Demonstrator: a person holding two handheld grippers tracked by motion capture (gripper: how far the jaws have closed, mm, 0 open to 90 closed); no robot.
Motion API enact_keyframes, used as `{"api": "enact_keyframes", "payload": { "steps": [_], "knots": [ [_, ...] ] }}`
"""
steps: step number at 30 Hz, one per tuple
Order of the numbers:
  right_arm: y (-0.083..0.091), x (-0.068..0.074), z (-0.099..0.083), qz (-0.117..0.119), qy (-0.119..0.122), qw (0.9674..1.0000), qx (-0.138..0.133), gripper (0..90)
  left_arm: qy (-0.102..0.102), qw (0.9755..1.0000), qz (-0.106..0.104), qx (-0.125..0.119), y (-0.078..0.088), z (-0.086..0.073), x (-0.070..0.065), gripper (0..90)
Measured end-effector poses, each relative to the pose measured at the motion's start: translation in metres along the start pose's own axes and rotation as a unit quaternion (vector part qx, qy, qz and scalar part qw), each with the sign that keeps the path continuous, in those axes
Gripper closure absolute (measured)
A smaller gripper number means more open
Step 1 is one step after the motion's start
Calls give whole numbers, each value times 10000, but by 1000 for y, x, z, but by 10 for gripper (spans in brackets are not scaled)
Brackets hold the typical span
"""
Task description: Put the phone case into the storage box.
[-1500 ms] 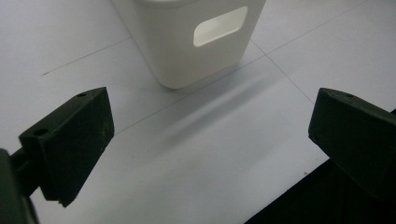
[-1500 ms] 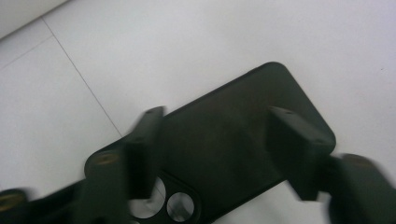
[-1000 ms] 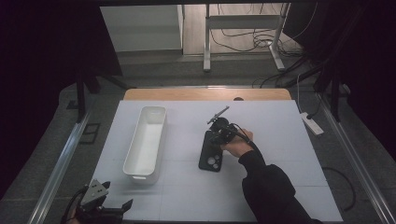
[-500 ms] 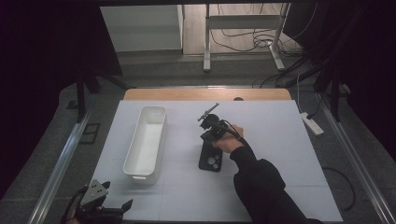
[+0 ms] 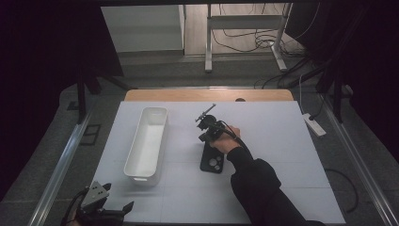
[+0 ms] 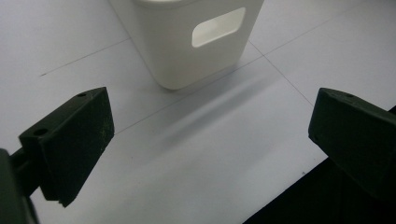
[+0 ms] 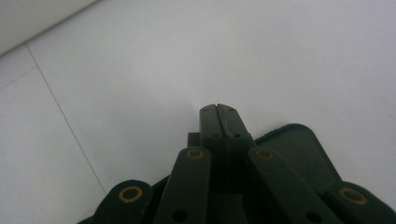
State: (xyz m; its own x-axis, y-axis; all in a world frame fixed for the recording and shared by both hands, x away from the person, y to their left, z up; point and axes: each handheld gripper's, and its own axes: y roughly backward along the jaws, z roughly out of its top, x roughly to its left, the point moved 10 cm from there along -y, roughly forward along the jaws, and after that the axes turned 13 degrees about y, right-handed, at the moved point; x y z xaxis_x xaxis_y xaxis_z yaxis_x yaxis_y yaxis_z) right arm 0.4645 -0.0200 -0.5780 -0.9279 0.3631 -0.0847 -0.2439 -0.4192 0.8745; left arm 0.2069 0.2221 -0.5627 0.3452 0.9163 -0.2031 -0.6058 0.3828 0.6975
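A black phone case [image 5: 211, 162] lies flat on the white table, camera cut-out toward the near side. My right gripper [image 5: 206, 136] is over the case's far end, held by a hand in a dark sleeve. In the right gripper view the jaws [image 7: 218, 111] are pressed together with nothing between them, and the dark case [image 7: 299, 144] lies under and behind them. Whether the tips touch the case I cannot tell. My left gripper [image 5: 123, 211] rests at the table's near left corner. It stands wide open [image 6: 210, 140] and empty, facing the end of a white tray [image 6: 187, 42].
The long white tray [image 5: 146, 141] lies left of centre, empty, with a handle slot in its near end. A wooden strip [image 5: 207, 95] edges the table's far side. A power strip [image 5: 314, 124] lies off the right edge, and metal rails run along both sides.
The right hand and its shut gripper have shifted left, from beside the case to over its far end. The case lies about where it was. The left gripper has not moved.
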Motion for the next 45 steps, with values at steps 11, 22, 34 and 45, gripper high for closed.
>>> {"api": "enact_keyframes", "payload": {
  "steps": [11,22,34,45],
  "knots": [
    [-16,-3,-7,-65,68,9999,139,900,-8,10000,1,5,0,0,0,10],
    [-17,-9,-13,-108,-12,9997,203,900,-16,10000,-2,14,0,0,0,10],
    [-10,-18,-25,-142,-188,9995,194,900,-36,10000,7,30,0,-1,-1,10],
    [-5,-23,-33,-136,-322,9992,166,900,-48,10000,11,40,-1,-1,-1,10]
  ]
}}
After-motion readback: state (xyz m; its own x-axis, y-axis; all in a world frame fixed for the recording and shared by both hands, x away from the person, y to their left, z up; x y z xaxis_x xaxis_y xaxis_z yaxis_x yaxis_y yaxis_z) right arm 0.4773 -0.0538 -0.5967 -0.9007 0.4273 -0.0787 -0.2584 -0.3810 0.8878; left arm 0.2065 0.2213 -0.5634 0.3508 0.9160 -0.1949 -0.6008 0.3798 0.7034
